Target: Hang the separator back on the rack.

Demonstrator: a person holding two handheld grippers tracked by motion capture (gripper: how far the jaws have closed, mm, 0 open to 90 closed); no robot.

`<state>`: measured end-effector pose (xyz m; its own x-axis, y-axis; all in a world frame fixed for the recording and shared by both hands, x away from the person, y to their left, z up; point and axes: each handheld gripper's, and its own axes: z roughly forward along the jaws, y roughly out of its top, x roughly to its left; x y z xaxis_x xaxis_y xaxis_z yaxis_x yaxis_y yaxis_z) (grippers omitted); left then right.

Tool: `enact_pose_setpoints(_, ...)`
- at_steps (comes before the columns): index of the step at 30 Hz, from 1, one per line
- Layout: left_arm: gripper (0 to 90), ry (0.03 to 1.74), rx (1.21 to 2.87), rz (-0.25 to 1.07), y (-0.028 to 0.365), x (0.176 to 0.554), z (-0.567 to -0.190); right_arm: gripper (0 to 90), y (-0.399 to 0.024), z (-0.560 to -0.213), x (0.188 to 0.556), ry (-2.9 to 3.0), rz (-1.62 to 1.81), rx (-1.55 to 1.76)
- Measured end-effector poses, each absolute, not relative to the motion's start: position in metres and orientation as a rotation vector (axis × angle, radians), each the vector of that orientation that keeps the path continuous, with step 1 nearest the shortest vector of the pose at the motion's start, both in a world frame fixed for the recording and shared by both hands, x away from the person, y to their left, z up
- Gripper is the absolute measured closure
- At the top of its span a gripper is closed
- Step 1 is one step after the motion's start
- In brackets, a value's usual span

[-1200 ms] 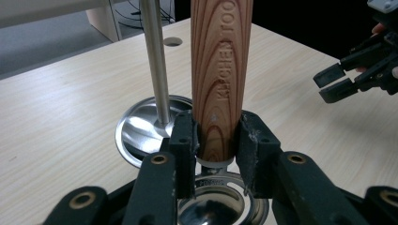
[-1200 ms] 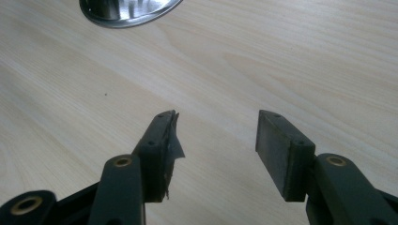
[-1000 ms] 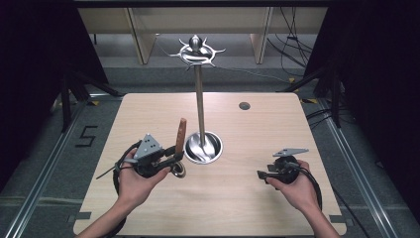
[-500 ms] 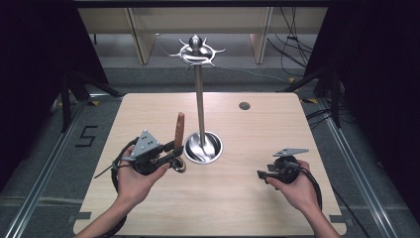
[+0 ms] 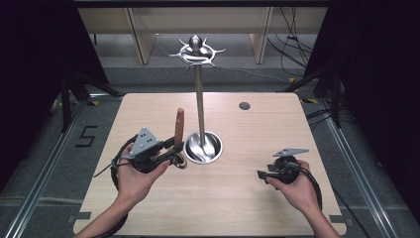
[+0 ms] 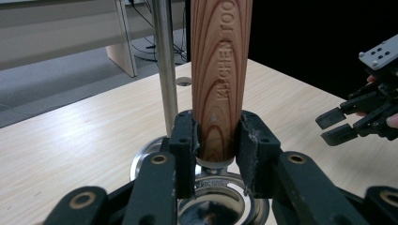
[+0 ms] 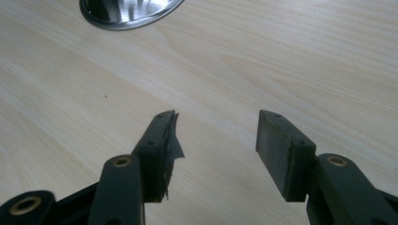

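Note:
A kitchen tool with a wooden handle stands upright in my left gripper, its metal end pointing down at the table. In the left gripper view both pads press on the handle near its lower end, so my left gripper is shut on it. Just right of the tool stands a metal stand: thin pole, round shiny base, ring of hooks on top. My right gripper rests low over the table at the right, and in its own view my right gripper is open over bare wood.
The wooden table has a small dark round spot at its back right. The stand's pole rises close behind the held handle. The stand's base lies ahead of the right gripper. Dark curtains flank the table.
The left gripper with the tool has shifted slightly up and away, and the handle now stands a bit straighter. The right gripper has stayed put.

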<state>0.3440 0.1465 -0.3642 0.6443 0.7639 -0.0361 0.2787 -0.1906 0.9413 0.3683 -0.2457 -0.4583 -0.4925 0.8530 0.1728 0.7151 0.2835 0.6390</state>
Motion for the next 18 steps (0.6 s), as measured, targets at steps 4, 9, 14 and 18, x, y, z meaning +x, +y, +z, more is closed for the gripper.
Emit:
enact_pose_setpoints(4,68.8,0.839,1.757,0.558,0.146,0.344,-0.362,48.8,-0.246,-0.460,0.370,2.339,1.000,1.459)
enact_pose_setpoints(9,68.8,0.836,1.741,0.568,0.145,0.345,-0.358,48.7,-0.249,-0.459,0.371,2.364,0.984,1.379)
enact_pose_setpoints(14,68.8,0.834,1.726,0.579,0.144,0.345,-0.354,48.7,-0.249,-0.459,0.371,2.362,0.985,1.385)
enact_pose_setpoints(18,68.8,0.830,1.717,0.584,0.143,0.345,-0.351,48.7,-0.247,-0.461,0.372,2.336,1.026,1.399)
